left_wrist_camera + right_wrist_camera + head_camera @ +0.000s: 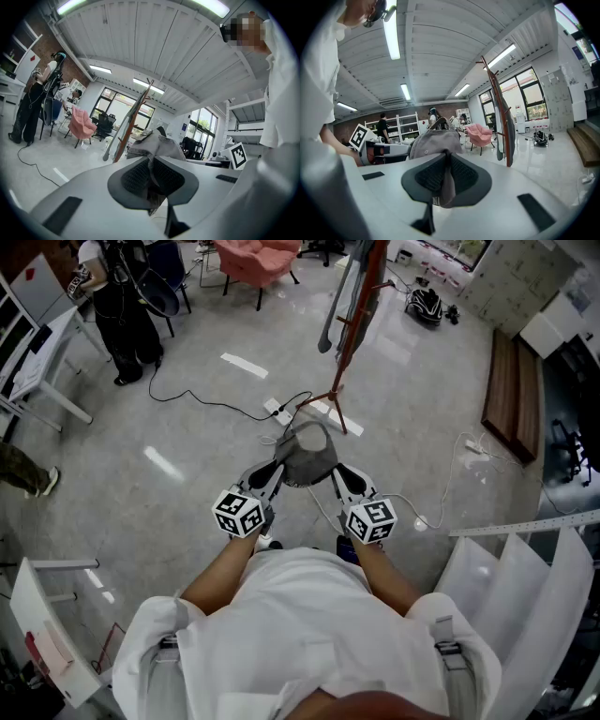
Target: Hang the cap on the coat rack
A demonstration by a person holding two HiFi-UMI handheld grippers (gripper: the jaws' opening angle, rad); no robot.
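Note:
A grey cap (305, 455) hangs in the air between my two grippers, in front of my chest. My left gripper (275, 474) is shut on the cap's left edge, where grey fabric (154, 145) is pinched between the dark pads. On the other side my right gripper (339, 476) is shut on the cap's (436, 140) right edge. The coat rack (354, 329), a reddish-brown pole with a grey garment on it, stands on the floor just beyond the cap. It shows left of centre as the coat rack (132, 119) in the left gripper view and right of centre as the coat rack (499, 117) in the right gripper view.
A white power strip (278, 412) and cables lie on the floor by the rack's feet. A pink armchair (255, 259) stands further back, and a person in black (117, 310) at the far left. White shelf frames (525, 568) are close on my right, a white table (42, 343) on my left.

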